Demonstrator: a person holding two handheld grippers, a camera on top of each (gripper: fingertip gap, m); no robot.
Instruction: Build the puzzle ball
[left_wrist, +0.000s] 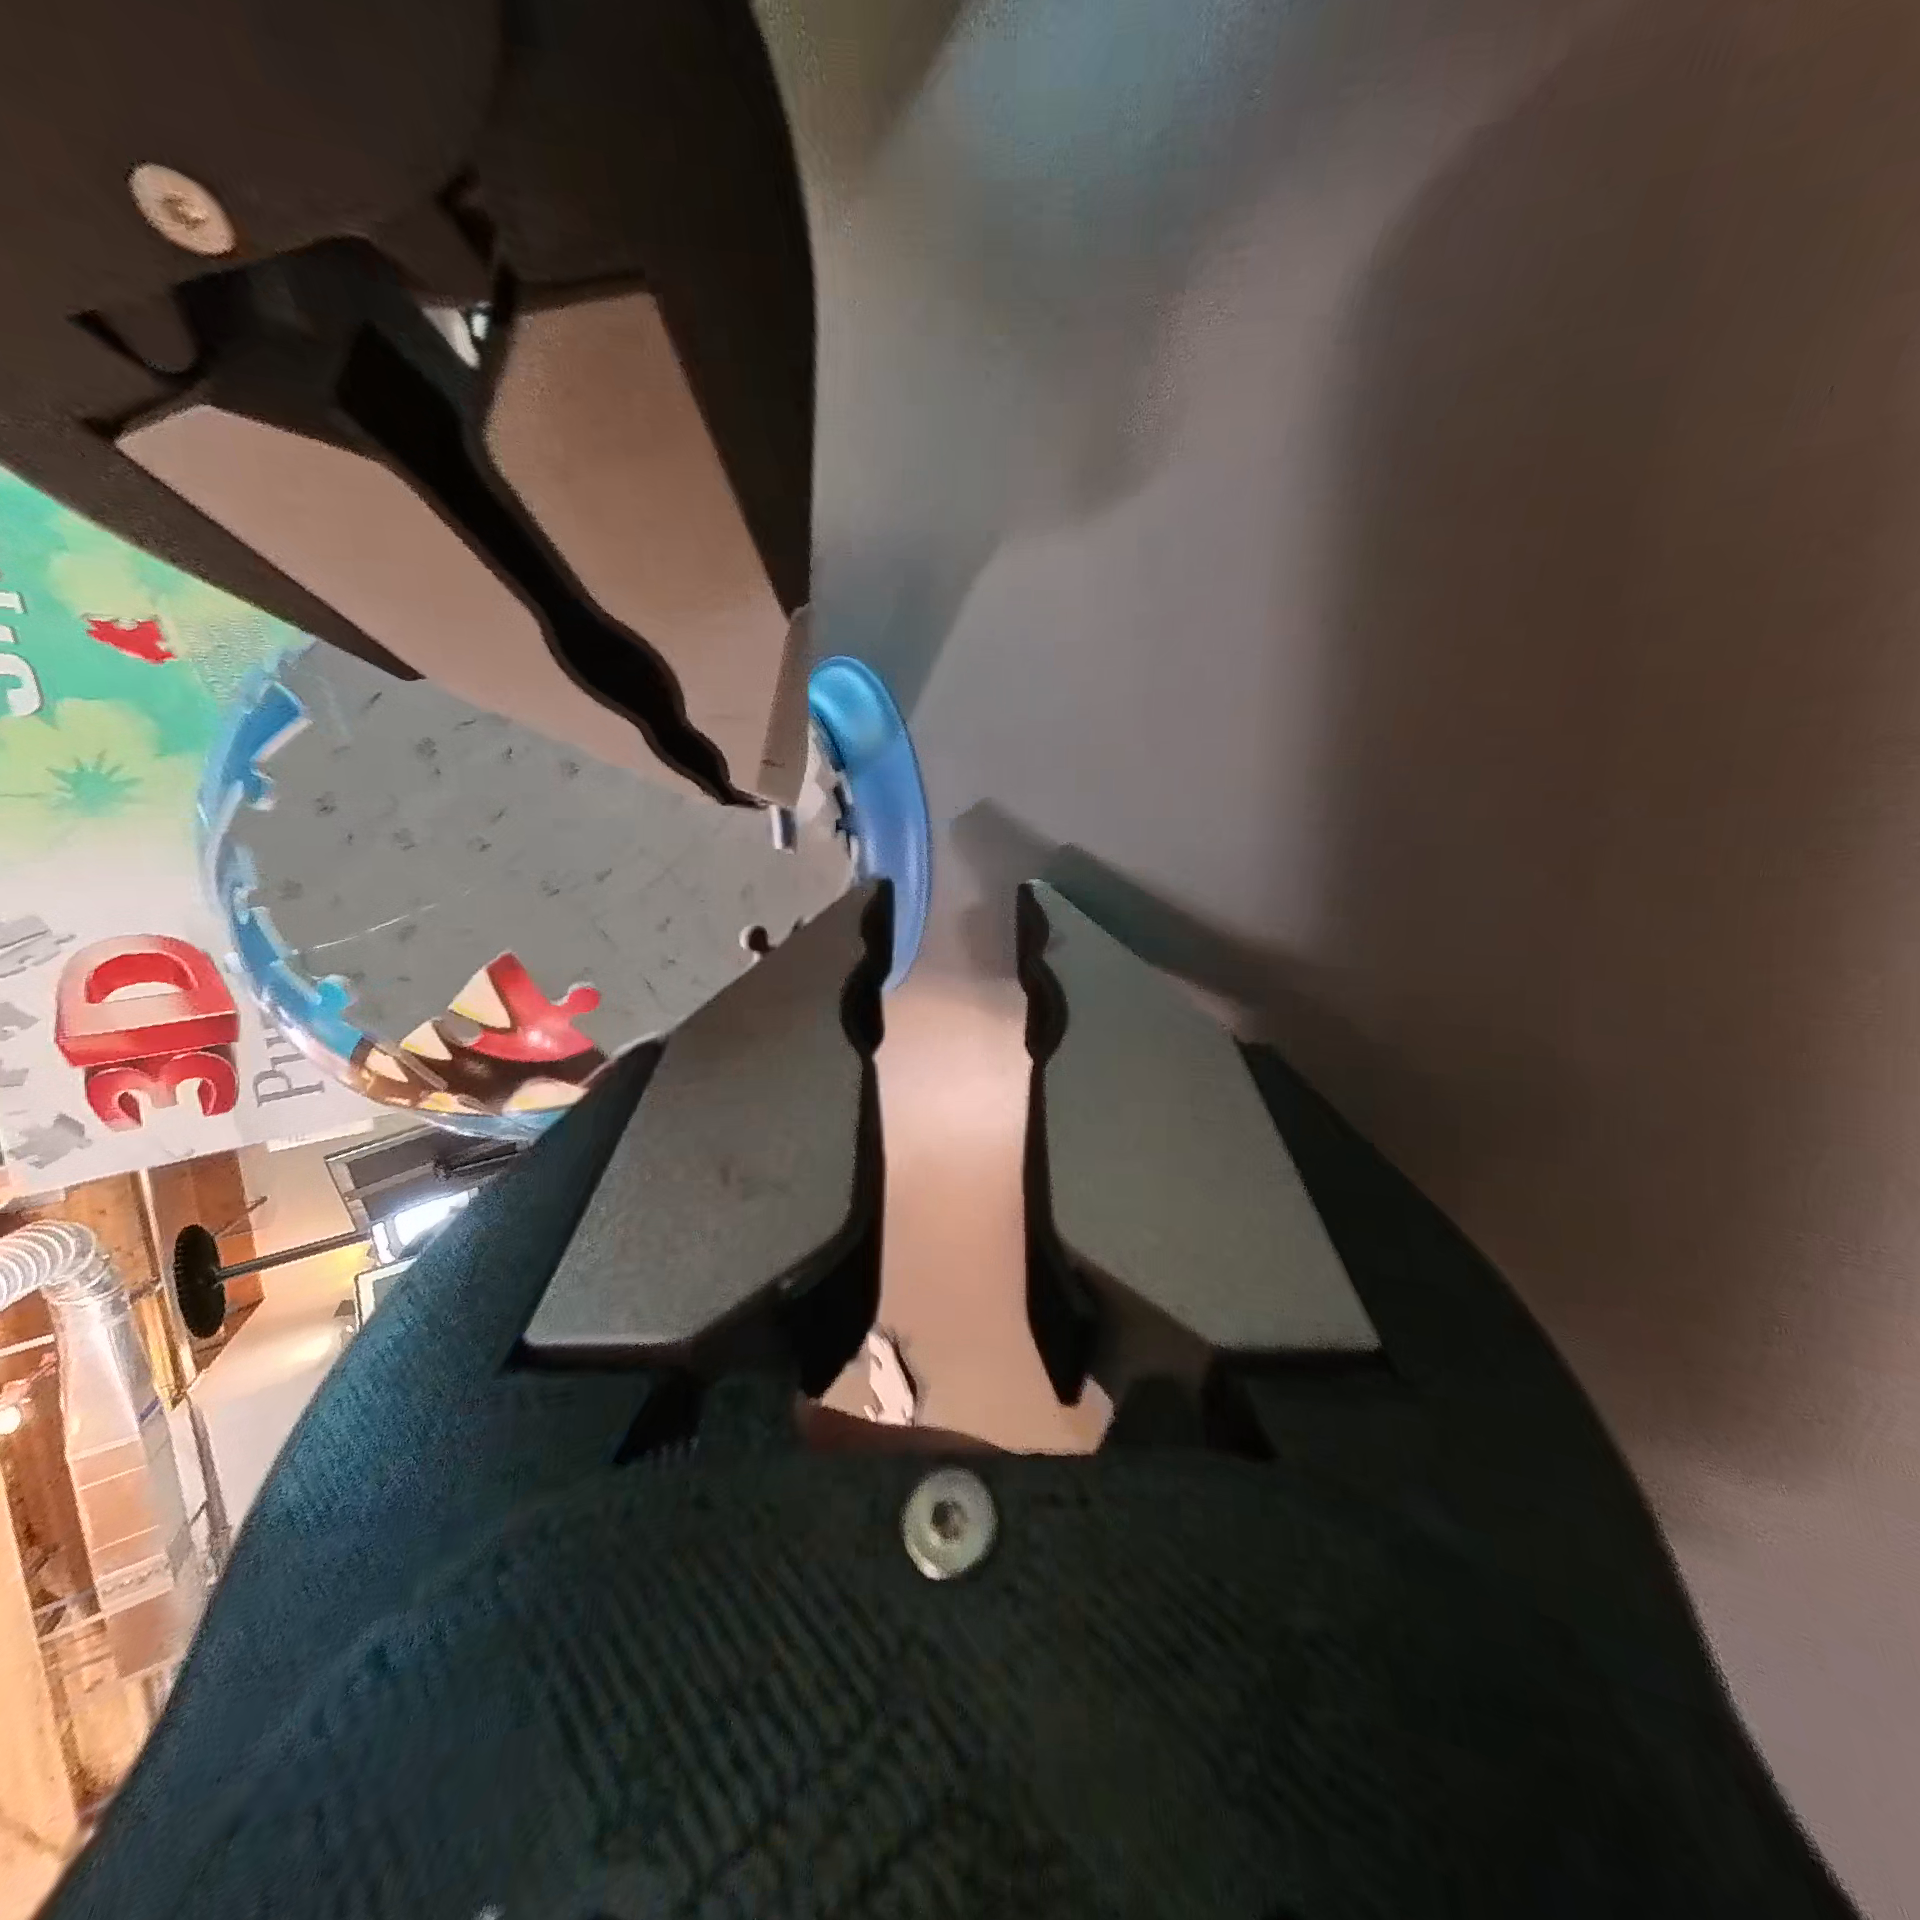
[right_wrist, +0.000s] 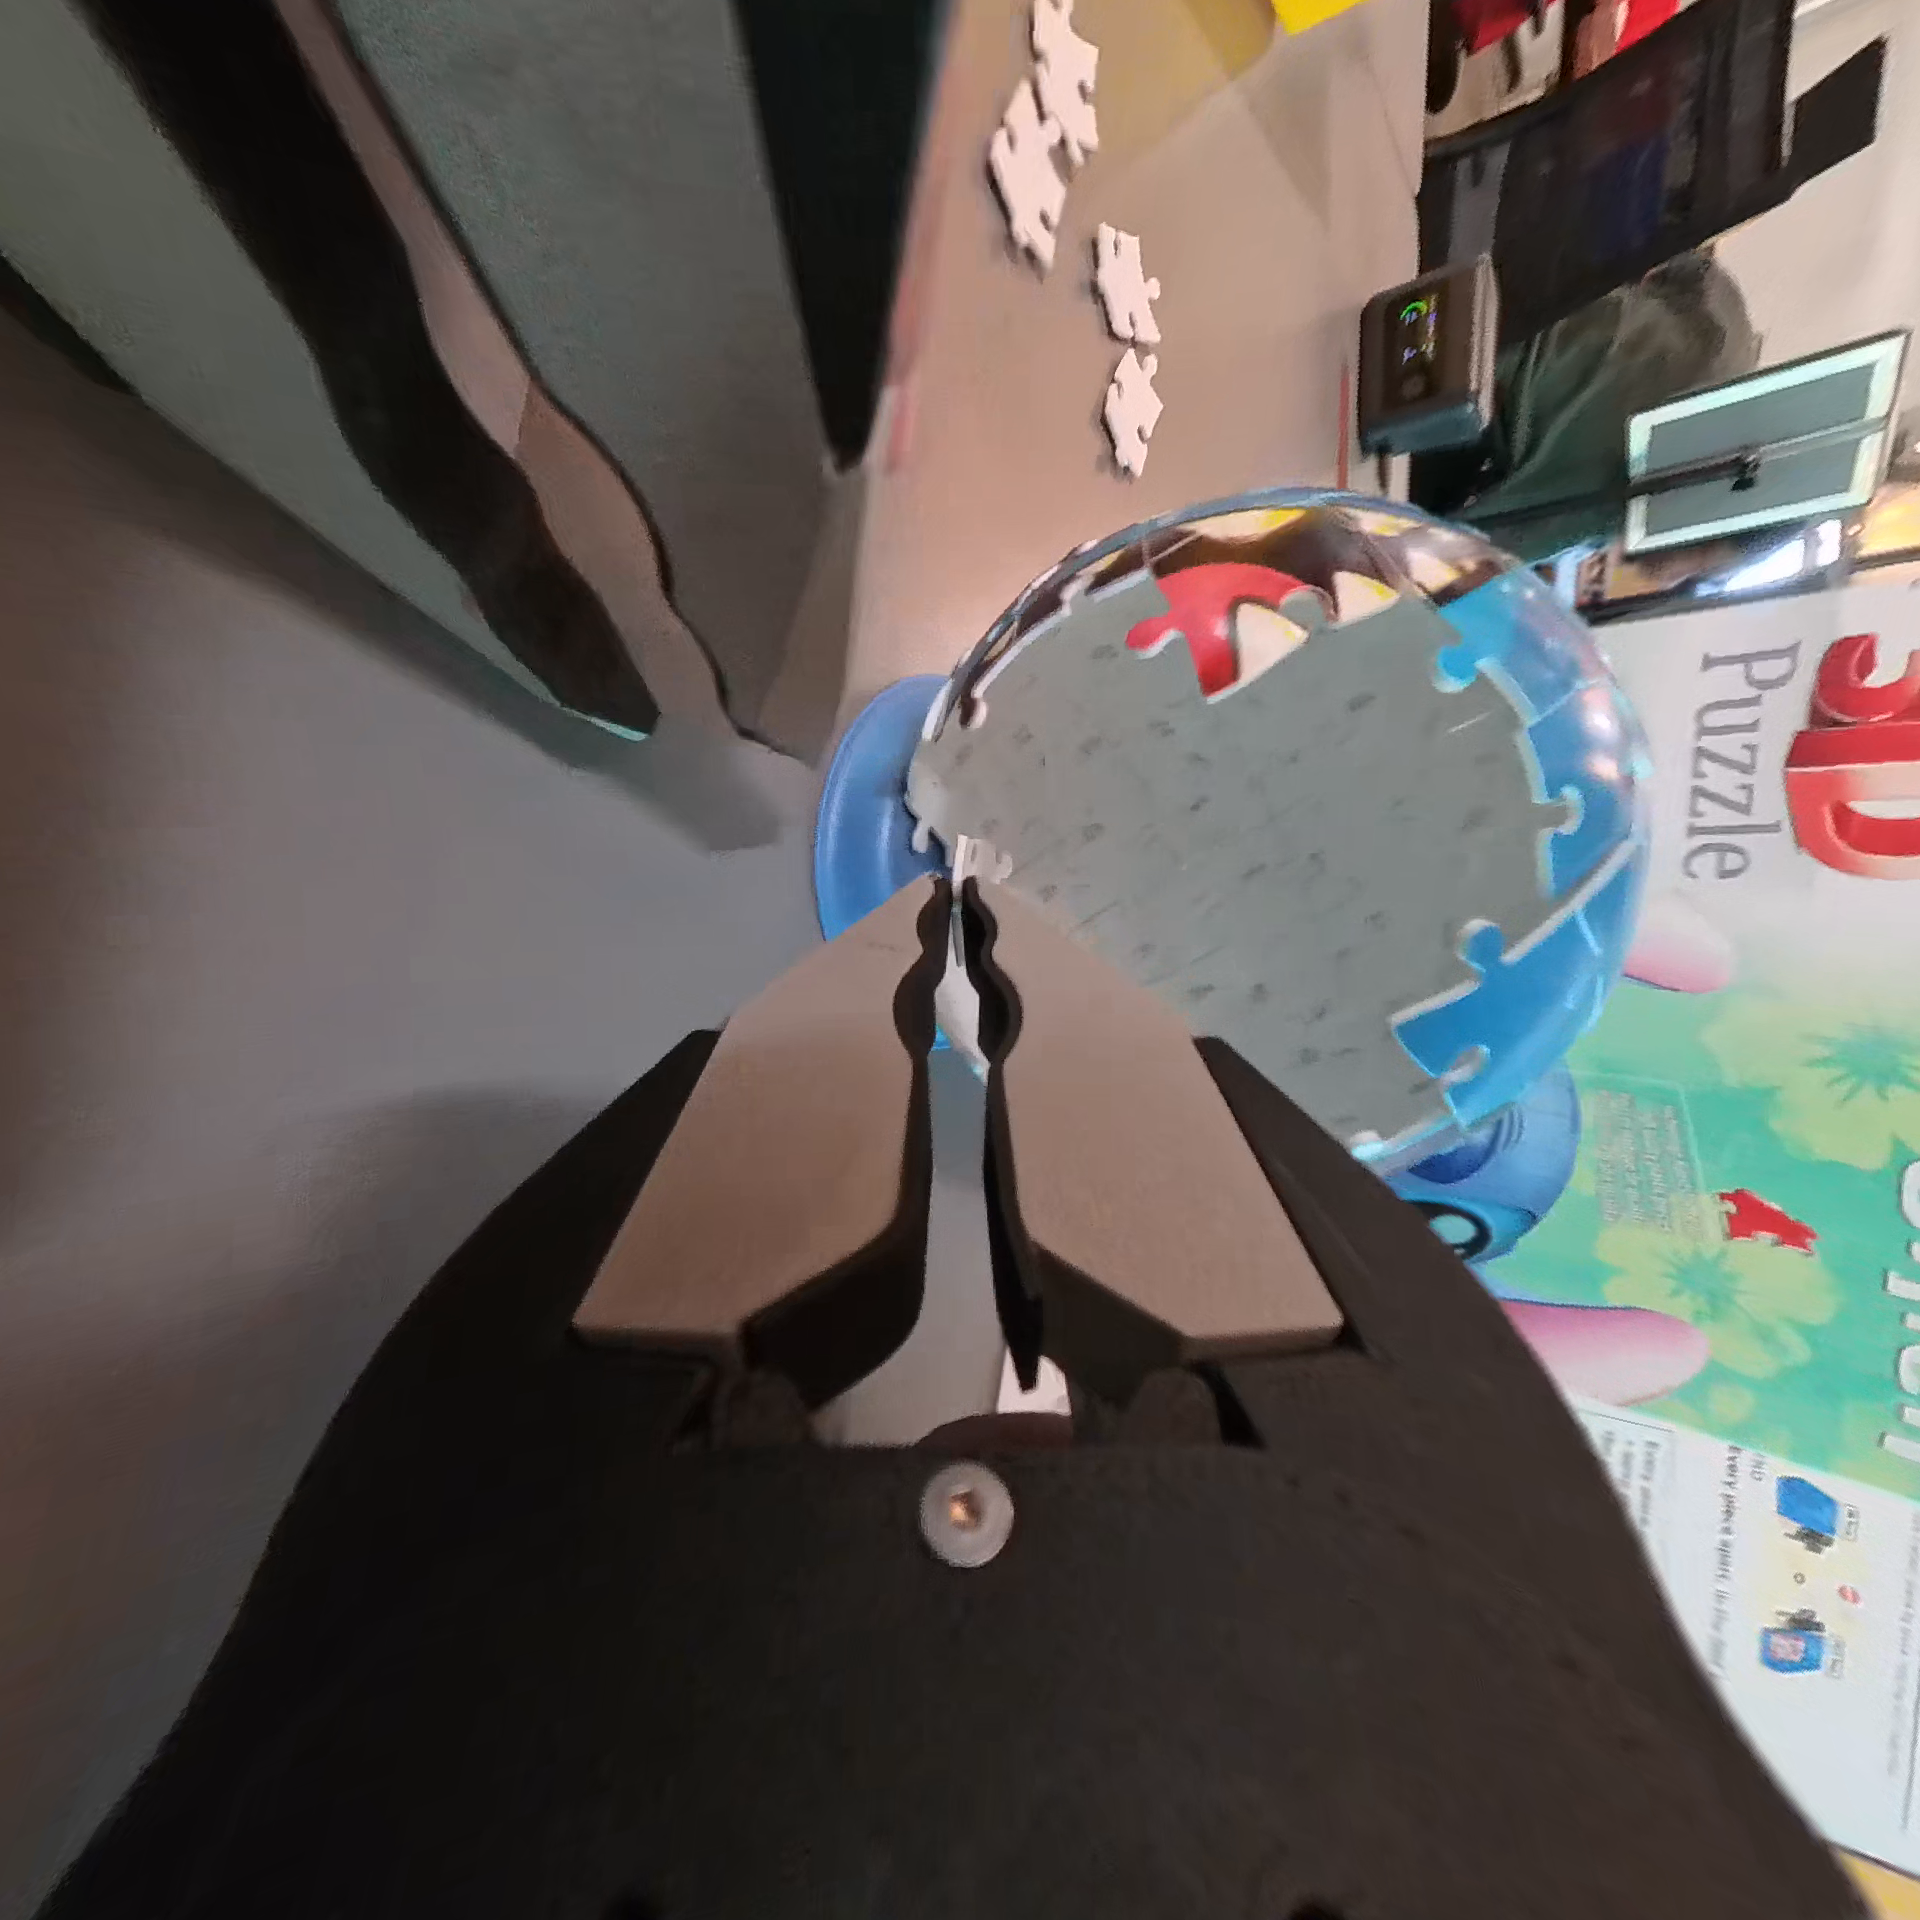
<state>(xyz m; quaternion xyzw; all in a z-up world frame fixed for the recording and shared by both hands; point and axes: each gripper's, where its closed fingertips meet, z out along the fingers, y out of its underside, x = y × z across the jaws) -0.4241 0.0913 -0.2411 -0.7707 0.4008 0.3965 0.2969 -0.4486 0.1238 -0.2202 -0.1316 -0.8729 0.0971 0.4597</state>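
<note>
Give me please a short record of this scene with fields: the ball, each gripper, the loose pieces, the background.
ball: half-built puzzle ball, grey inner side showing, on a blue stand
right gripper: shut on a puzzle piece at the ball's edge near the stand
left gripper: open, empty, tips close to the stand
loose pieces: white pieces lying on the table
background: puzzle box behind the ball

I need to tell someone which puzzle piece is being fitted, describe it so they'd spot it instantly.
Find the half-built puzzle ball on its blue stand. At its lower edge beside the stand, the right gripper pinches a pale piece; unlike the loose pieces on the table, it is held.
</note>
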